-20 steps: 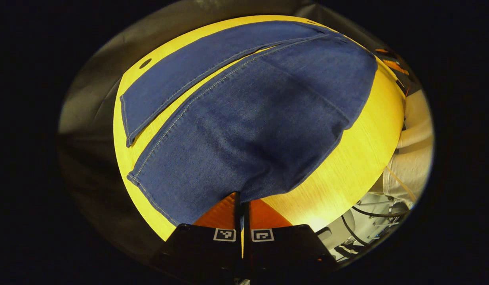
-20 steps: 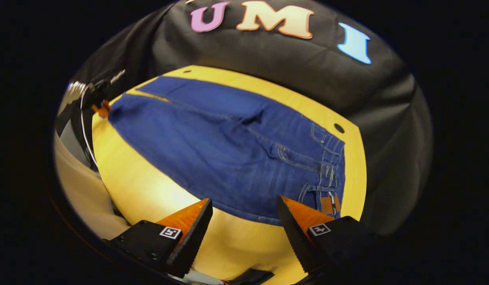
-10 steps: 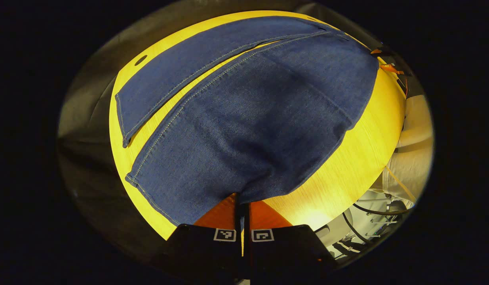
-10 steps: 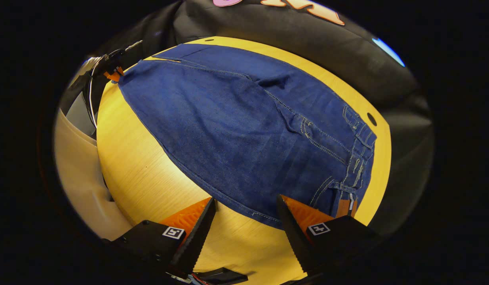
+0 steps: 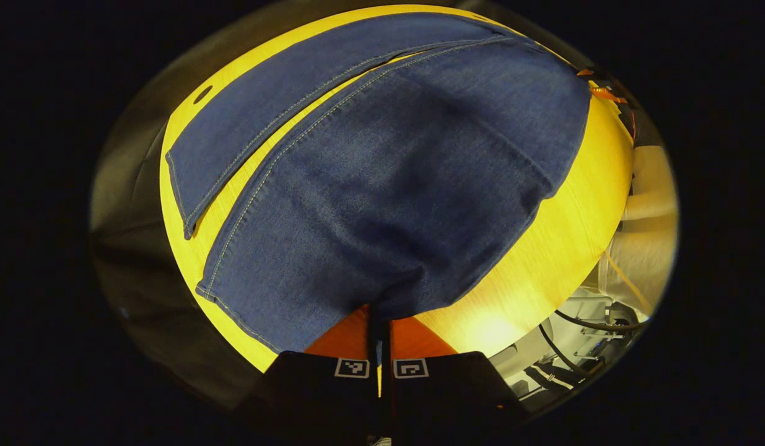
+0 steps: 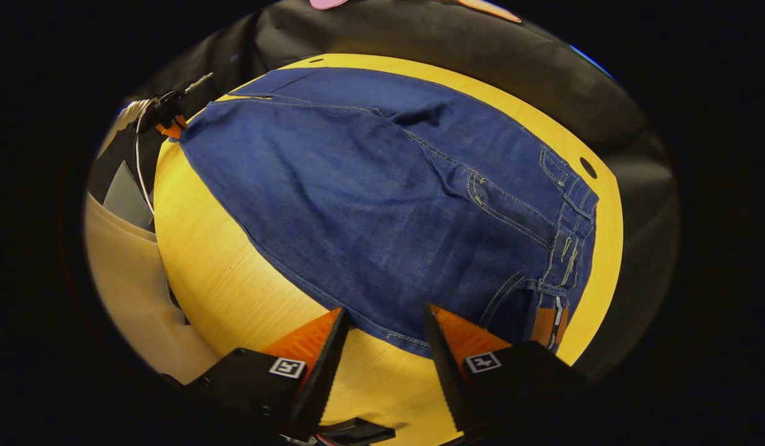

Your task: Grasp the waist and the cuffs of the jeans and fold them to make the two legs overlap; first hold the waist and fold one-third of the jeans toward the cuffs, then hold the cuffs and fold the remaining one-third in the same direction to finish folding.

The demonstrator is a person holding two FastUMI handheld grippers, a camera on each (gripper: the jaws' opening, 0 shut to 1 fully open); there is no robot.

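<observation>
Blue jeans [image 5: 382,179] lie spread on a yellow wooden table [image 5: 543,260], both legs running away from me toward the waist. My left gripper [image 5: 378,313] is shut on the near leg's cuff corner, and the denim rises in a hump in front of it. The far leg's cuff [image 5: 181,186] lies flat at the left. In the right gripper view the jeans [image 6: 382,204] show the waistband [image 6: 565,248] with a brown patch at the right. My right gripper [image 6: 382,322] is open, its fingers straddling the near side seam close to the waist. The left gripper [image 6: 168,124] appears far off at the cuff.
Round holes [image 6: 587,167] mark the table [image 6: 233,279] near its corners. The black cloth wall [image 6: 456,43] rises behind the table. A person's light clothing [image 6: 128,279] is at the table's near edge. Cables and metal hardware [image 5: 580,347] hang below the table's right side.
The right gripper has dropped and moved in toward the jeans' near seam by the waist, jaws narrowing slightly. The left gripper keeps its grip on the cuff, and the denim has shifted a little.
</observation>
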